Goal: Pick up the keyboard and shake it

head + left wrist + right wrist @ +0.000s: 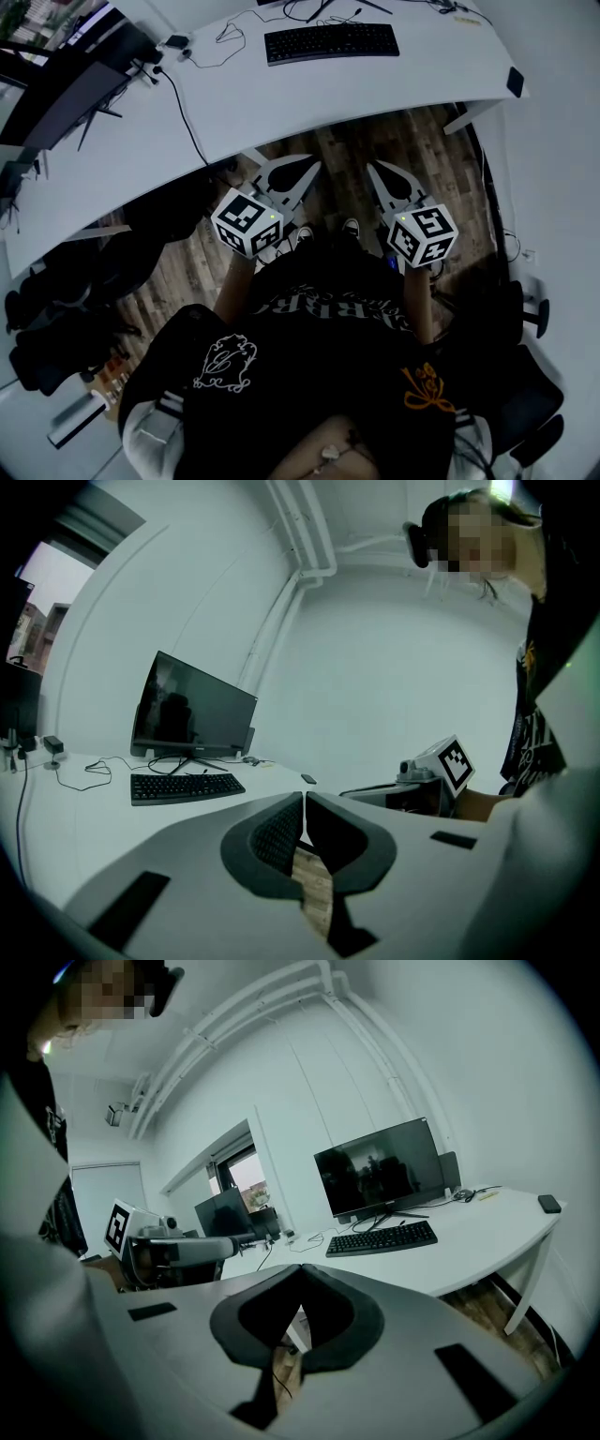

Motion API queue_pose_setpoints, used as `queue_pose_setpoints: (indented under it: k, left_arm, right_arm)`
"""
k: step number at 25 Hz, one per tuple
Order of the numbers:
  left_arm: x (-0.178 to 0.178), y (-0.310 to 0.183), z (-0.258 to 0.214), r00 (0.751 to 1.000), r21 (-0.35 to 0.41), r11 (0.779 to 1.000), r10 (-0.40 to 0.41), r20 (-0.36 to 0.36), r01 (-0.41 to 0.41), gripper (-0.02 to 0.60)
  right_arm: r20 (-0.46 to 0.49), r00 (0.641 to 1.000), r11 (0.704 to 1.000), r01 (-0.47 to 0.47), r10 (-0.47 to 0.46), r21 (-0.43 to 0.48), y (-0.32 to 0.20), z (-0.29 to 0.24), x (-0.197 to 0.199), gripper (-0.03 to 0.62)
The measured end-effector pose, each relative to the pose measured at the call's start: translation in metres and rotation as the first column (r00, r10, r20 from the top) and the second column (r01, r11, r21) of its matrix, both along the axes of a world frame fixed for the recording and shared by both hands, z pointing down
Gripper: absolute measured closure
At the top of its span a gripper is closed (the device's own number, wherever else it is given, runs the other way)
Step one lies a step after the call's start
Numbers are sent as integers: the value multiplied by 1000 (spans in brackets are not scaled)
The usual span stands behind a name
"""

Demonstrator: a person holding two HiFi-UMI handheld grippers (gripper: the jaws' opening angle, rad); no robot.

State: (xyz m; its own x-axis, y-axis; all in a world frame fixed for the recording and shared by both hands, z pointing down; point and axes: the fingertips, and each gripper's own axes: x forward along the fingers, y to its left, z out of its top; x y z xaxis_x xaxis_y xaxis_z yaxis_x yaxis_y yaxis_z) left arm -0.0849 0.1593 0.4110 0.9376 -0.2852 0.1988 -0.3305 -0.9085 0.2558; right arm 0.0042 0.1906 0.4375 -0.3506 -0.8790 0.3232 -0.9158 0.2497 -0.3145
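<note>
A black keyboard [332, 43] lies flat on the white desk [281, 103] near its far edge, also visible as the keyboard [186, 787] and the keyboard [382, 1238] in front of a dark monitor. My left gripper [312, 167] and right gripper [372, 169] are held side by side above the wooden floor, short of the desk's near edge. Both are shut with the jaw tips touching and nothing between them. In the left gripper view the left gripper [305, 796] points toward the desk; in the right gripper view the right gripper [301, 1270] does the same.
A monitor [192, 710] stands behind the keyboard. A black cable [187, 117] runs across the desk to small devices at the left. A small dark object [515, 82] lies at the desk's right end. Dark chairs [56, 300] crowd the floor at left. The person's legs are below.
</note>
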Motion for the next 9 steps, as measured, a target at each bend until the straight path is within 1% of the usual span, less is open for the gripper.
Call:
queue_pose_setpoints:
  k: [9]
  left_arm:
    - [-5,6,6,1000,9,1000,29,6,-29,555]
  right_arm:
    - [-23,1000,1000,-20,20,3,5,3,-4,583]
